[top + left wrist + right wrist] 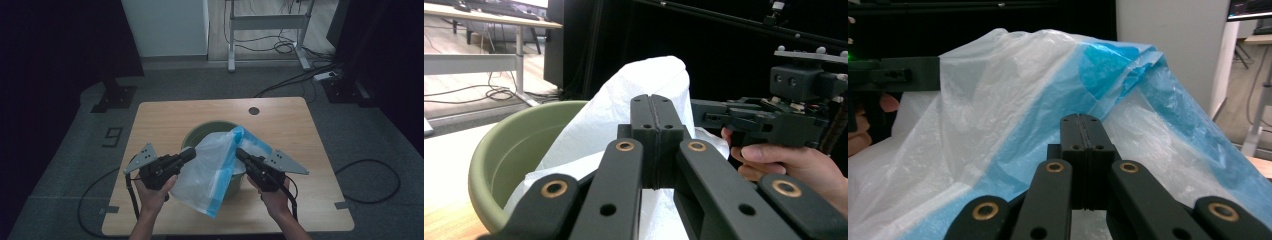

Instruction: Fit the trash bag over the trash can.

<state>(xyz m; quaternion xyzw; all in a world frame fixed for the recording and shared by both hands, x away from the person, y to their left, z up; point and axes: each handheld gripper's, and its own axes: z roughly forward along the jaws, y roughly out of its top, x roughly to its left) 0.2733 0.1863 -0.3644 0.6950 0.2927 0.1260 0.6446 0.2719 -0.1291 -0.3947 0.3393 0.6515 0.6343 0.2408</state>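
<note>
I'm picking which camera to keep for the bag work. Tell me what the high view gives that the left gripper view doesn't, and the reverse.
High view alone: the whole wooden table, the bag's blue band, both forearms, floor cables. Left gripper view alone: a close look at the left gripper, jaws pressed together at the bag. Shared: the white plastic bag, the green bowl, the right gripper.

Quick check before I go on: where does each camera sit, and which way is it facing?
High view: above the near table edge, looking forward and down; both forearms, left hand-held gripper, right hand-held gripper.
Left gripper view: along shut jaws toward green basin.
Right gripper view: along shut jaws into plastic bag.
Shared: the bag in all views.
</note>
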